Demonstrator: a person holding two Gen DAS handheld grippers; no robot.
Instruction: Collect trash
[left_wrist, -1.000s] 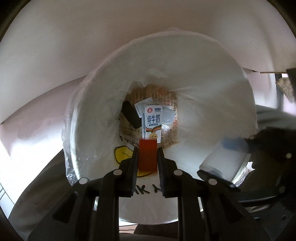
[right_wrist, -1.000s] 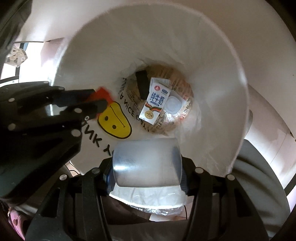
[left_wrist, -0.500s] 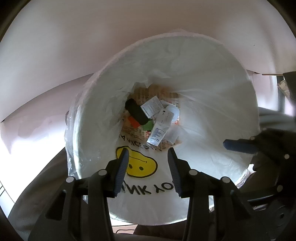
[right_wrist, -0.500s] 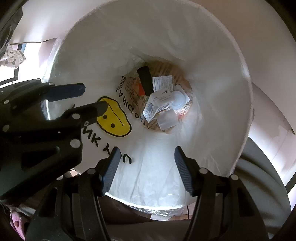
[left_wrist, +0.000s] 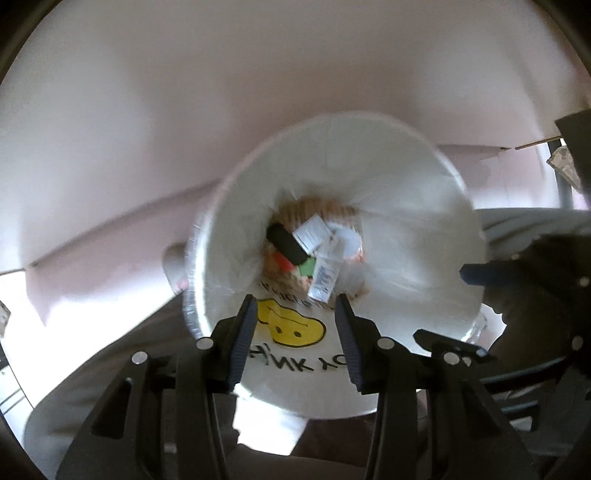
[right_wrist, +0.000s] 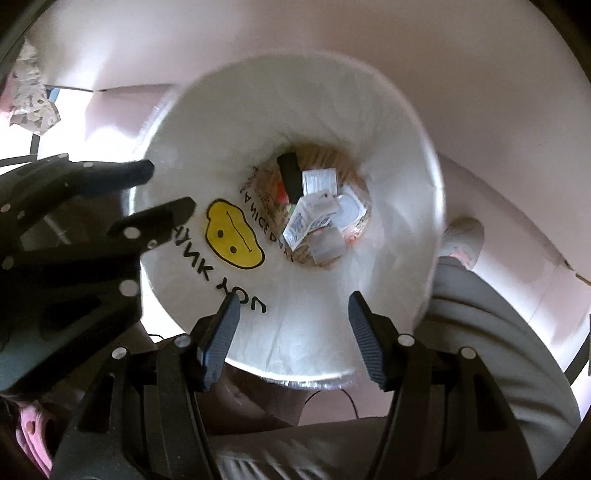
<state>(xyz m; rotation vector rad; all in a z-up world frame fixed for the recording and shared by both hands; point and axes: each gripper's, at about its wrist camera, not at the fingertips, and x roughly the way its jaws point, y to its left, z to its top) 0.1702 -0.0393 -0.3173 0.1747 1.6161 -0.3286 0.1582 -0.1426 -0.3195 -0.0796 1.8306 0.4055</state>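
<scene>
A white bin (left_wrist: 406, 177) lined with a plastic bag with a yellow smiley (left_wrist: 291, 325) stands below both grippers; it also shows in the right wrist view (right_wrist: 369, 122). At its bottom lie a milk carton (left_wrist: 325, 277), a black piece (left_wrist: 286, 243), a red item (left_wrist: 282, 263) and white wrappers; the trash also shows in the right wrist view (right_wrist: 317, 214). My left gripper (left_wrist: 295, 317) is open and empty above the bin's near rim. My right gripper (right_wrist: 293, 314) is open and empty above the rim too. The left gripper shows in the right wrist view (right_wrist: 162, 192).
The bin stands on a pale pink floor (left_wrist: 258, 92). A person's grey trouser leg (right_wrist: 480, 332) and a shoe (right_wrist: 461, 236) are beside the bin. A crumpled paper (right_wrist: 29, 96) lies on the floor at the far left.
Both grippers opened and dropped their loads, a red item and a clear cup, into the bin. Both grippers have since risen away from the bin, which looks smaller now.
</scene>
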